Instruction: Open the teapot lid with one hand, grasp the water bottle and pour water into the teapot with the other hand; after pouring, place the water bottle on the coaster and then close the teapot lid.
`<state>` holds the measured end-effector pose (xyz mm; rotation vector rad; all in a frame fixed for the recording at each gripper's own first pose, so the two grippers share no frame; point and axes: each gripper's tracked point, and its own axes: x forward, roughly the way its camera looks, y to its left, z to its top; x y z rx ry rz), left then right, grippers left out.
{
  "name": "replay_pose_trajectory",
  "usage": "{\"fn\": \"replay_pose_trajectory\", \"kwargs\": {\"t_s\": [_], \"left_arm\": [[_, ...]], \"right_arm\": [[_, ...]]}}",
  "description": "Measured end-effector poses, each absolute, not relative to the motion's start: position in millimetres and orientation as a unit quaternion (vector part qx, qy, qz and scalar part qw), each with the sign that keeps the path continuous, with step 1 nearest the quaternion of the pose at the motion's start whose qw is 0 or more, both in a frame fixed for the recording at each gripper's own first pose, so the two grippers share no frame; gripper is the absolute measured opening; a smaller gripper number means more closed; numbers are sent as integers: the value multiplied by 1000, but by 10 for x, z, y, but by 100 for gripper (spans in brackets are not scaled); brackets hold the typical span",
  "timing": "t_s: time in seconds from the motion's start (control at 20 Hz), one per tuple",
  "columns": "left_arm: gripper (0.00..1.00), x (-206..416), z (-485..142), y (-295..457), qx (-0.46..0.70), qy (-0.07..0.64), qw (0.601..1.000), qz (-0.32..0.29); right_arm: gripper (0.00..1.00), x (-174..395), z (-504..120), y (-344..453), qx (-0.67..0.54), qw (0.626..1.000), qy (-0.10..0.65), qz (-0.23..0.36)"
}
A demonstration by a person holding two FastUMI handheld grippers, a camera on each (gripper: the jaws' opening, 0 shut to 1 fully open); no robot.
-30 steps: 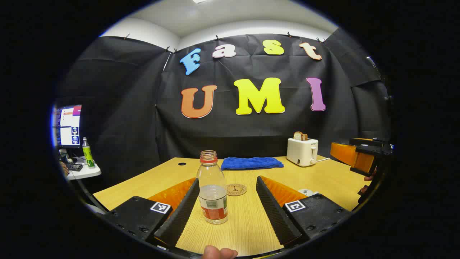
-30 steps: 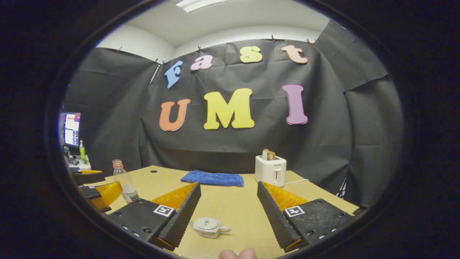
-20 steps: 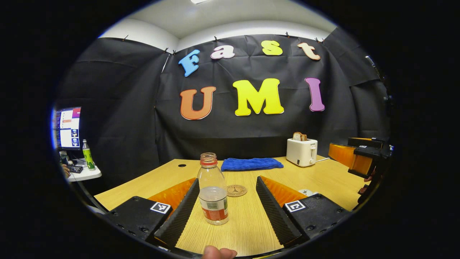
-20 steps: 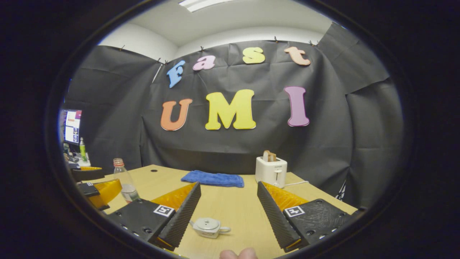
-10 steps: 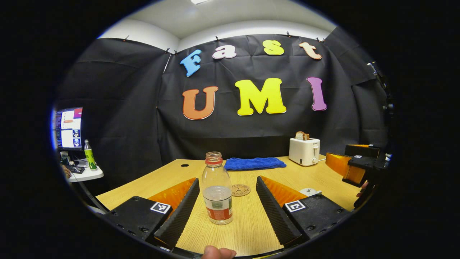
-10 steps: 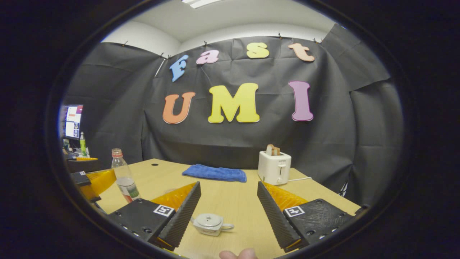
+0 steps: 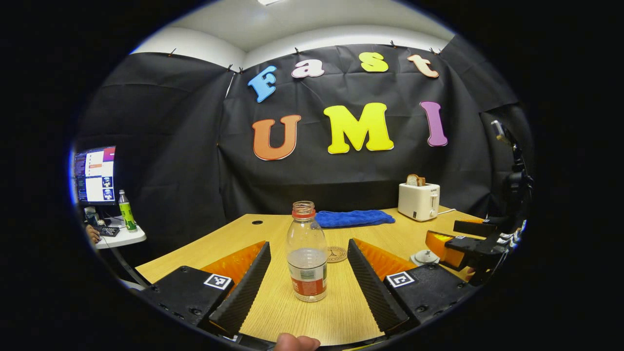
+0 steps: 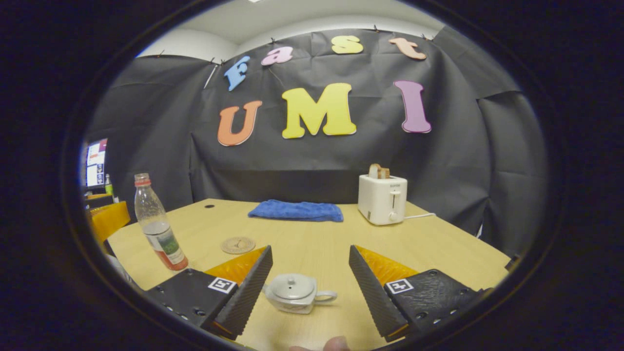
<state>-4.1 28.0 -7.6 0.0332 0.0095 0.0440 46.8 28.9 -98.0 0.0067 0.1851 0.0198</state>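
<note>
Looks like a recording booth set up in an office: black cloth hung as walls around a wooden surface (image 8: 312, 243), a lit monitor (image 7: 95, 174) parked beyond its left edge.

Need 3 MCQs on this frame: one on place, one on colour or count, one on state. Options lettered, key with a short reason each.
1. Where is the coaster?
A. Under the bottle
B. Bare on the table, beside the bottle
C. On the towel

2. What colour is the towel?
A. Blue
B. Red
C. White

3. What state is the teapot lid in?
A. Lifted off
B. Held by the jaws
C. On the pot

Key: 1 B, the bottle stands on the table next to the coaster, not on it. 2 A, the folded towel by the toaster is blue. 3 C, the lid sits on the teapot, and the right gripper is open around it, touching nothing.
</note>
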Motion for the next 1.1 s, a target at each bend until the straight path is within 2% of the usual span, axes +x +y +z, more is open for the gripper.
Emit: {"fn": "replay_pose_trajectory", "kwargs": {"t_s": [0.25, 0.35, 0.45, 0.5, 0.6, 0.65, 0.85, 0.9, 1.0, 1.1], "left_arm": [[99, -44, -140, 330, 16, 13, 999, 26], [99, -43, -165, 357, 20, 16, 999, 29], [99, -44, -183, 382, 22, 18, 999, 31], [99, -46, -191, 404, 21, 19, 999, 32], [99, -41, -204, 429, 20, 21, 999, 34], [99, -40, -211, 446, 19, 21, 999, 35], [99, -22, -238, 469, 17, 23, 999, 36], [99, -8, -244, 467, 15, 23, 999, 36], [99, -3, -261, 474, 13, 25, 999, 34], [99, 22, -297, 477, 6, 29, 999, 30]], "right_arm": [[97, 571, -1163, 348, -16, 994, 110, 14], [94, 605, -1225, 386, -20, 993, 118, 19], [84, 661, -1261, 429, -23, 992, 123, 23], [73, 675, -1270, 449, -23, 992, 125, 25], [58, 727, -1327, 470, -29, 990, 132, 26], [55, 736, -1329, 475, -31, 990, 134, 28], [19, 750, -1352, 491, -42, 990, 134, 24], [20, 695, -1360, 505, -38, 990, 134, 25], [5, 721, -1373, 482, -43, 989, 136, 25], [6, 760, -1359, 500, -52, 989, 134, 28]]}}
